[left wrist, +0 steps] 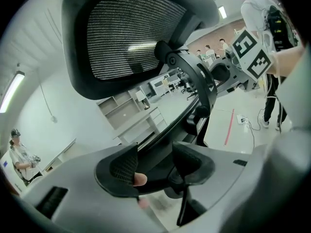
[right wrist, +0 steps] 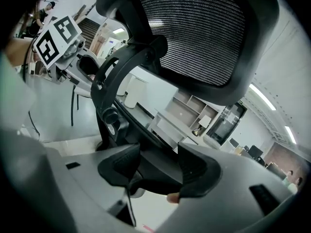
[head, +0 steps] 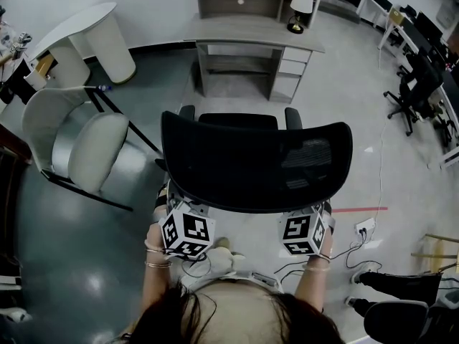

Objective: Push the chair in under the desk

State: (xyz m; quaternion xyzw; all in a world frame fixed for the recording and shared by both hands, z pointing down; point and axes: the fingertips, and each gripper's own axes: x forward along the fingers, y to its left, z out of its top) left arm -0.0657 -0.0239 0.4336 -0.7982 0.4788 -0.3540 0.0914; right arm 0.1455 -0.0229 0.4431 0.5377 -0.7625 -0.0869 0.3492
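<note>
Two grippers sit on the black chair (head: 254,163), at the backrest's lower edge, on the side away from the desk (head: 244,31). L gripper (left wrist: 155,171): jaws approx. half spread, clamped on the dark back frame btw the pads. R gripper (right wrist: 158,171): same, frame filling the gap. Chair stands well apart from the desk, facing it, not under it yet. Lamp (head: 301,7) on the desk's right end; white armchair (head: 79,145) off to the desk's left.
</note>
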